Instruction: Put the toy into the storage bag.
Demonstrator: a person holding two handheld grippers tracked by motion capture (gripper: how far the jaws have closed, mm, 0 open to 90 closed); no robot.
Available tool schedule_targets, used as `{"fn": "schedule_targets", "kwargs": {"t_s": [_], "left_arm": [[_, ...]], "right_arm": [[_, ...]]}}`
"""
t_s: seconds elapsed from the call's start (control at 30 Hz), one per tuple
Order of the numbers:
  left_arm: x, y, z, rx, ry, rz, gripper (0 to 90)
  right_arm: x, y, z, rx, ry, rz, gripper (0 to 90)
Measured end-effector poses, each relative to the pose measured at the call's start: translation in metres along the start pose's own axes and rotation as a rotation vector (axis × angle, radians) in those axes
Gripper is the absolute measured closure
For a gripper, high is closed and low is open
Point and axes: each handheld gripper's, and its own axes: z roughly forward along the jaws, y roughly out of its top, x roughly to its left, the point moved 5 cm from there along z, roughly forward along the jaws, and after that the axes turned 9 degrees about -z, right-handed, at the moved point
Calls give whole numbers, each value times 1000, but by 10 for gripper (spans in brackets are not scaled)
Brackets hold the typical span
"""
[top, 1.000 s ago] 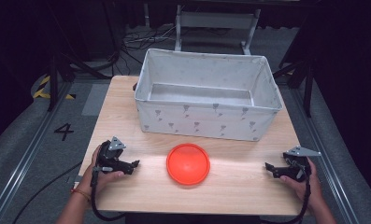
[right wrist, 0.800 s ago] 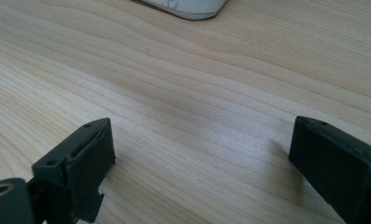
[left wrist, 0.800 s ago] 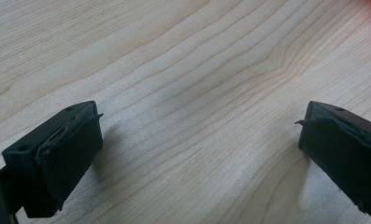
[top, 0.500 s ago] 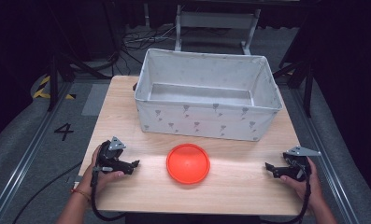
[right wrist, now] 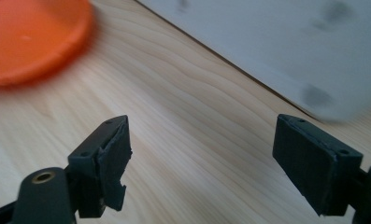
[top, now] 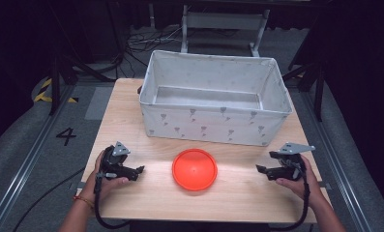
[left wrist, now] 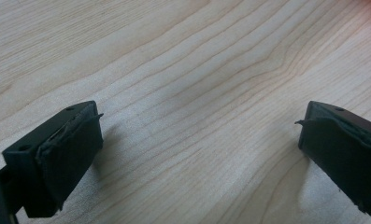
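- The orange plate (top: 195, 168) lies flat on the wooden table (top: 122, 111), near the front edge and about midway between the two grippers. It is round, so it has no long axis to speak of; its open face is up.
- Just behind the plate stands a grey fabric bin (top: 216, 99) with a small dark pattern on its walls. It is open-topped, its long side runs across the table, and its front wall is near the plate but apart from it.
- The left gripper (top: 131, 171) rests low at the table's left front, held in the person's left hand (top: 105, 174), pointing toward the plate. Its jaws stand wide apart with only bare wood between them.
- The right gripper (top: 263, 170) is at the right front in the right hand (top: 296, 181), also pointing toward the plate and well apart from it. Its jaws have just been closing a little, yet they are released – nothing lies between them.
- In the right gripper view the plate (right wrist: 31, 37) sits beyond the jaws at the upper left and the bin's wall (right wrist: 276, 46) crosses the upper right.
- Nothing lies on the wood between either gripper and the plate.
- The table is pale wood with plain grain – around it is grey floor, a painted numeral 4 (top: 66, 136), yellow-black tape (top: 47, 92), cables (top: 146, 41) and a dark room.
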Motion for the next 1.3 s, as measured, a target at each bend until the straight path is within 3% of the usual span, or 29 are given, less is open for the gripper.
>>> {"fn": "schedule_targets", "kwargs": {"t_s": [0.07, 0.23, 0.3, 0.43, 0.57, 0.73, 0.9, 1.0, 1.13, 1.27, 1.3], "left_arm": [[0, 0, 0, 0, 0, 0, 1], [0, 0, 0, 0, 0, 0, 1], [0, 0, 0, 0, 0, 0, 1], [0, 0, 0, 0, 0, 0, 1], [0, 0, 0, 0, 0, 0, 1], [0, 0, 0, 0, -1, 0, 1], [0, 0, 0, 2, -3, -2, 1], [0, 0, 0, 6, -9, -1, 1], [0, 0, 0, 5, -9, -1, 1], [0, 0, 0, 5, -8, -1, 1], [0, 0, 0, 6, -9, -1, 1]], "right_arm": [[12, 15, 9, -12, 23, -18, 223], [49, 50, 41, -18, 148, -86, 211], [53, 53, 45, -13, 156, -93, 212], [71, 66, 72, 18, 191, -141, 200], [84, 72, 94, 35, 249, -152, 197], [92, 76, 113, 59, 266, -161, 187], [92, 75, 126, 66, 242, -162, 149], [95, 73, 127, 48, 205, -180, 137], [106, 72, 125, 58, 231, -221, 138], [109, 73, 124, 75, 228, -221, 145], [109, 73, 124, 73, 226, -215, 182]]}}
